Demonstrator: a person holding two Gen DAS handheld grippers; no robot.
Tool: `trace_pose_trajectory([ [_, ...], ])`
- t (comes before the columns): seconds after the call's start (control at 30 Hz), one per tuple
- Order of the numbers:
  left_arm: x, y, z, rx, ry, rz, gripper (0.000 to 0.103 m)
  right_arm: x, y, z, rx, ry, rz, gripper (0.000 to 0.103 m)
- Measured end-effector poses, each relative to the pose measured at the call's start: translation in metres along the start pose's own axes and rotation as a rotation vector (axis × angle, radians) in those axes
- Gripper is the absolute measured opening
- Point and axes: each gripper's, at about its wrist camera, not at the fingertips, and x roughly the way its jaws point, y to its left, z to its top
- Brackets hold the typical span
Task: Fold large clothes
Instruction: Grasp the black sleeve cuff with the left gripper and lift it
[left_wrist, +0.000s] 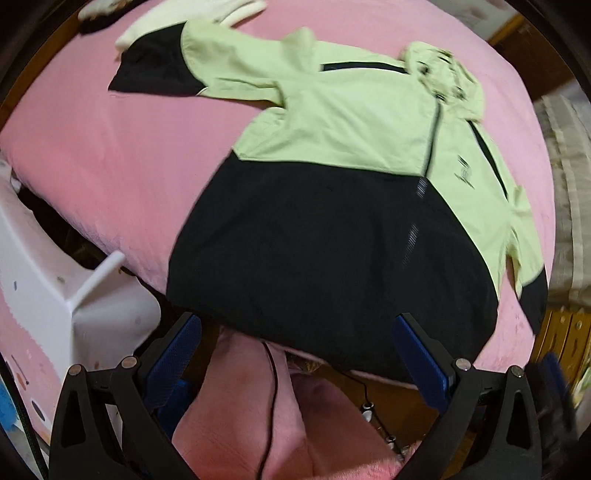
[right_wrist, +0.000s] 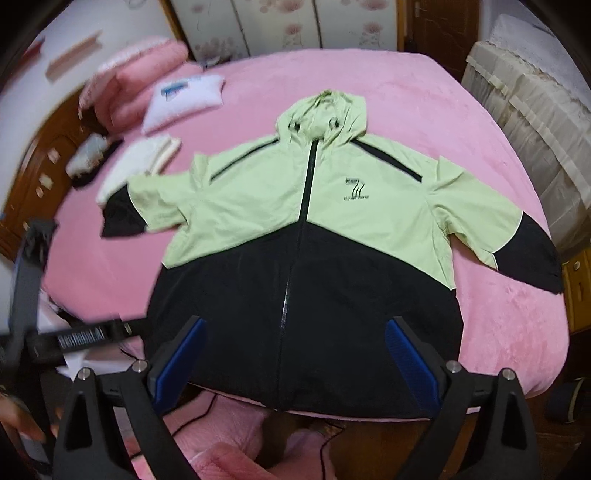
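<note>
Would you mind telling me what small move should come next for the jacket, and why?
Probably bring the right gripper to the right sleeve to fold it inward: the jacket lies flat, zipped, sleeves spread on the pink bed, and both grippers are open, holding nothing.

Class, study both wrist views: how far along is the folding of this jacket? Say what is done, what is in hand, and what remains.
Done: the jacket lies zipped, face up, spread on the pink bed, sleeves out. In hand: nothing; the left tongs and right tongs are open near the hem, gripping no cloth. Left: every fold, sleeves and hood included.
</note>
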Motion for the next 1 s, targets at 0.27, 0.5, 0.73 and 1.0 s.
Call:
trace_pose_trajectory([
  [0.27,0.061,0.102,0.112,-0.203,0.017,0.015,0.102,0.091,0.068,0.011,-0.006,0.302,-0.027,0.096],
  [0.5,0.113,0.233,0.224,-0.542,-0.091,0.033,0.102,0.152,0.146,0.041,-0.043,0.371,-0.017,0.096],
  [0.73,0.146,0.335,0.288,-0.788,-0.376,-0.047,0.102,0.199,0.184,0.068,-0.083,0.377,-0.011,0.096],
  [1.0,0.180,0.374,0.322,-0.799,-0.491,-0.151,0.092,0.233,0.182,0.073,-0.054,0.391,-0.065,0.096],
])
